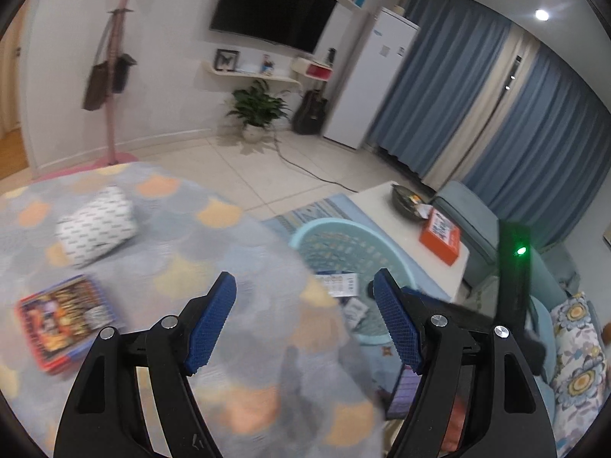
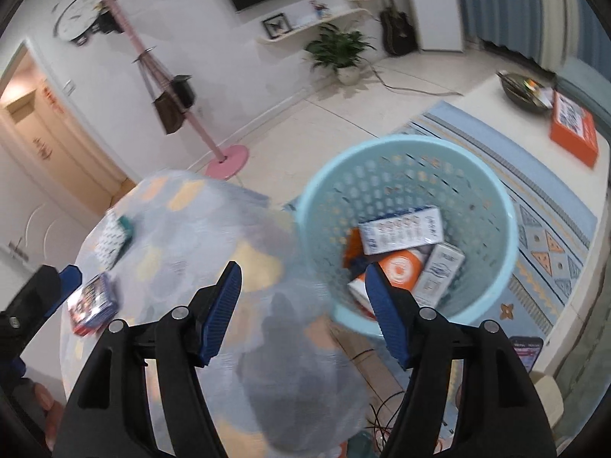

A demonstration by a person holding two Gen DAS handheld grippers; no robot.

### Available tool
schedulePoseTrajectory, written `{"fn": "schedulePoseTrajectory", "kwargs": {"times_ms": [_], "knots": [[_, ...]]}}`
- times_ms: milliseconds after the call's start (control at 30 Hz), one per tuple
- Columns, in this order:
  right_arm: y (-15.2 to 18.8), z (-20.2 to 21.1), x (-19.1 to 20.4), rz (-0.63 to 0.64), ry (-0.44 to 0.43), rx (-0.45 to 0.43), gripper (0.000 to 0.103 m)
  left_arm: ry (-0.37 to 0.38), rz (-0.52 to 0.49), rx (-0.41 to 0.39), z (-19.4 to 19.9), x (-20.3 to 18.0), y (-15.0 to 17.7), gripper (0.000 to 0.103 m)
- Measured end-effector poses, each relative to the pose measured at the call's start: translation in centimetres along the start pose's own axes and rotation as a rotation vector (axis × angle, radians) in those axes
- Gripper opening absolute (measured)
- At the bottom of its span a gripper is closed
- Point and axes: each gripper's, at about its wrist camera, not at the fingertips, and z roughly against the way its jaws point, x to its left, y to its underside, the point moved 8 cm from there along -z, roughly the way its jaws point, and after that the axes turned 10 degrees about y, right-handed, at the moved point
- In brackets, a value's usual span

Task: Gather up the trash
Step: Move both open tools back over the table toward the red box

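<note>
I hold both grippers, left [image 1: 304, 297] and right [image 2: 303, 286], fingers spread and empty, above the patterned worktop [image 1: 160, 229]. A colourful box [image 1: 65, 318] and white packet [image 1: 97, 225] lie there; more boxes [image 2: 401, 229] fill the blue basket [image 2: 496, 267] beside it.

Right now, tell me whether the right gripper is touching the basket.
Apart. In the right wrist view the right gripper is open and empty above the table, and the basket sits lower on the floor beside it.
</note>
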Motion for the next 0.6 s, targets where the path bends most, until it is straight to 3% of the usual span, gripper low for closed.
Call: {"fn": "schedulePoseTrajectory", "kwargs": {"times_ms": [400,600], "knots": [[2.7,2.9,12.1,0.241,-0.112,-0.028,0.073,-0.198,0.073,-0.091,10.5,10.6,1.1,0.073],[4.6,2.7,18.5,0.286,-0.204,0.044,0.081,-0.243,0.188,-0.136,14.9,15.7,2.9,0.073]]}}
